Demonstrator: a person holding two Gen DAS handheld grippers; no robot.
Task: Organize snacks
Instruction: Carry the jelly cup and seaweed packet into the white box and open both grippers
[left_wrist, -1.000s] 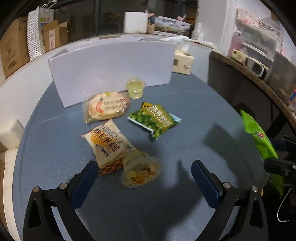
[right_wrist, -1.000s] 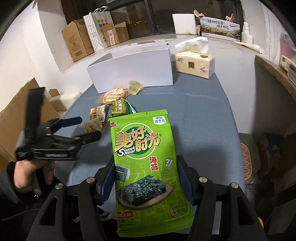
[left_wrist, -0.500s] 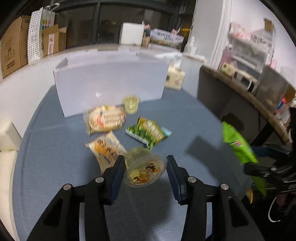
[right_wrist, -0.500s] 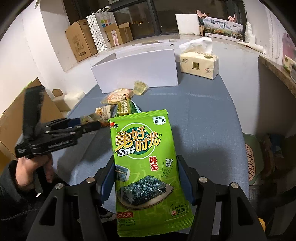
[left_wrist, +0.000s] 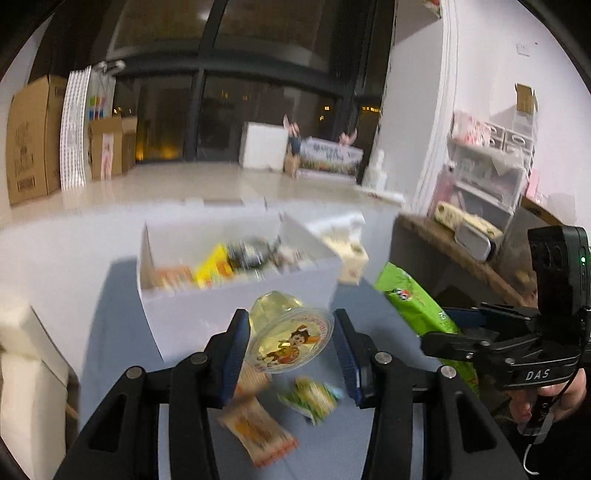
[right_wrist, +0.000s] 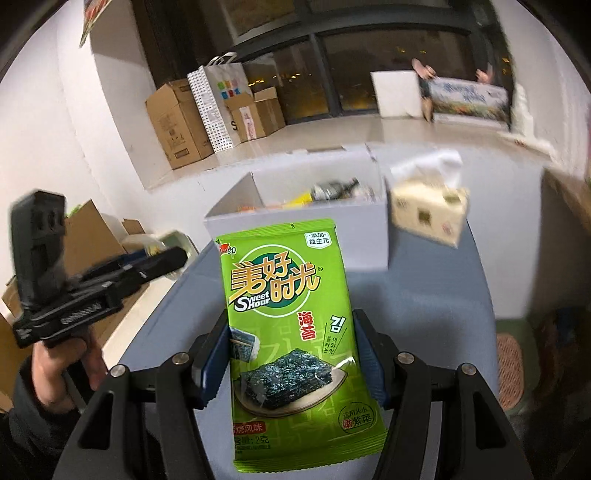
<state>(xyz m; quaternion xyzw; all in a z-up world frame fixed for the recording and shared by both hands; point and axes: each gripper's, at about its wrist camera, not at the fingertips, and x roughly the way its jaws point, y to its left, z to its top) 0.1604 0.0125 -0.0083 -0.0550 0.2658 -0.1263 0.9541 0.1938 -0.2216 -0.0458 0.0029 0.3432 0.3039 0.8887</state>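
Observation:
My left gripper (left_wrist: 291, 341) is shut on a clear jelly cup (left_wrist: 290, 338) with a cartoon lid, held up above the blue table (left_wrist: 118, 332). Just beyond it stands the white box (left_wrist: 207, 310) with several snacks inside. My right gripper (right_wrist: 291, 350) is shut on a green seaweed packet (right_wrist: 291, 332), which also shows at the right of the left wrist view as the seaweed packet (left_wrist: 417, 306). In the right wrist view the white box (right_wrist: 365, 236) lies straight ahead and the left gripper (right_wrist: 166, 258) is at the left, in a hand.
An orange-and-white snack packet (left_wrist: 258, 428) and a green pea packet (left_wrist: 314, 397) lie on the table below the jelly cup. A tissue box (right_wrist: 428, 210) stands right of the white box. Cardboard boxes (right_wrist: 177, 122) and a paper bag line the far windowsill.
My left gripper closed on the jelly cup and lifted it off the table toward the white box. My right gripper rose and moved closer to the box with the seaweed packet.

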